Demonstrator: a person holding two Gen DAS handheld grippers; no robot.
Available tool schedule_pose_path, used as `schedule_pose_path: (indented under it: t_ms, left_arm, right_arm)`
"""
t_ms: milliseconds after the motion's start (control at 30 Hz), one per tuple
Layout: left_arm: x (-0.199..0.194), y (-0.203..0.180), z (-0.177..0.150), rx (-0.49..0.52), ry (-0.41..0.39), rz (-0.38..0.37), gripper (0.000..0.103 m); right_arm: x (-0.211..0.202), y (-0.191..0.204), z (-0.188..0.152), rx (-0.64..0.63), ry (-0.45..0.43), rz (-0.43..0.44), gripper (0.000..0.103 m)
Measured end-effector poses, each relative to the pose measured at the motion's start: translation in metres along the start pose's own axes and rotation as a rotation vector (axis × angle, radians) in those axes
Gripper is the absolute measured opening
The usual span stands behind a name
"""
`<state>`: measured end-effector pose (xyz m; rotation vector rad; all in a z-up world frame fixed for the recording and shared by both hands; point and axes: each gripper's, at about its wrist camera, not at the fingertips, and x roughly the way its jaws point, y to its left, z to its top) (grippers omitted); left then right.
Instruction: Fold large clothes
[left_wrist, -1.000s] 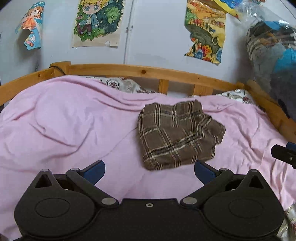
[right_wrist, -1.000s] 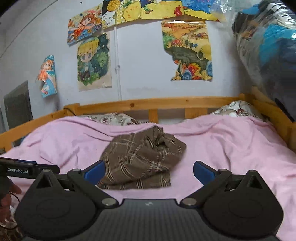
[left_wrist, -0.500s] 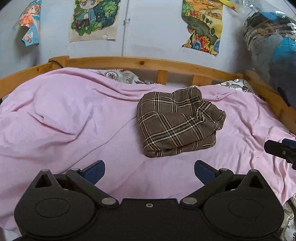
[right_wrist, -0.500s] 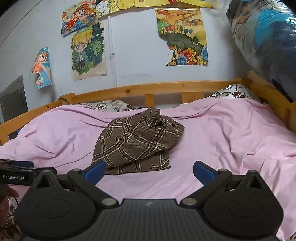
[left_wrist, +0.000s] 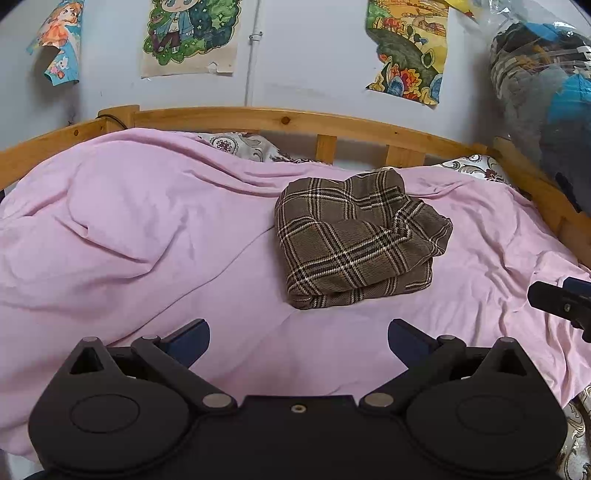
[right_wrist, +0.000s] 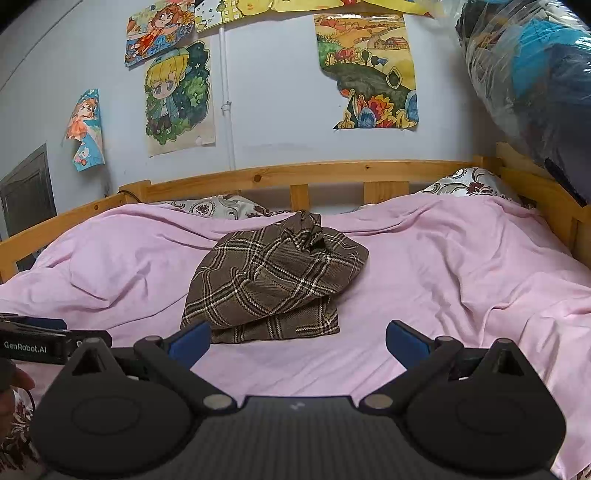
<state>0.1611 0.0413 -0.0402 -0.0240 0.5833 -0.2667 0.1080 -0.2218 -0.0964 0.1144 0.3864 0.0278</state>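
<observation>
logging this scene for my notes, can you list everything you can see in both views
plaid garment: 1, brown with cream and dark checks, folded into a bundle on the middle of the bed
sheet: 1, pink, wrinkled, spread over the bed
bed frame: 1, light wood, rail along the far side and both ends
patterned pillows: 2 showing, white with dark floral print, along the far rail
posters: several, colourful cartoon and landscape drawings, on the grey wall
pipe: 1, white, vertical on the wall
plastic bag of clothes: 1, clear with blue and grey contents, upper right
left gripper: 1, black with blue pads, open, short of the garment
right gripper: 1, black with blue pads, open, short of the garment
</observation>
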Motion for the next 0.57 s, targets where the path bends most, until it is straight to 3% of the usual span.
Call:
schedule_pose_path:
  t_ms: [300, 567]
  left_arm:
    - [0.0031, -0.0047, -0.0036, 0.017, 0.021, 0.045, 0.102]
    - [0.0086, -0.0039, -0.0088, 0.004, 0.056, 0.040, 0.102]
  right_arm:
    - [0.0008, 0.0005, -0.0011, 0.002, 0.006, 0.000, 0.103]
    - [0.0036, -0.0009, -0.0061, 0.010, 0.027, 0.001, 0.103]
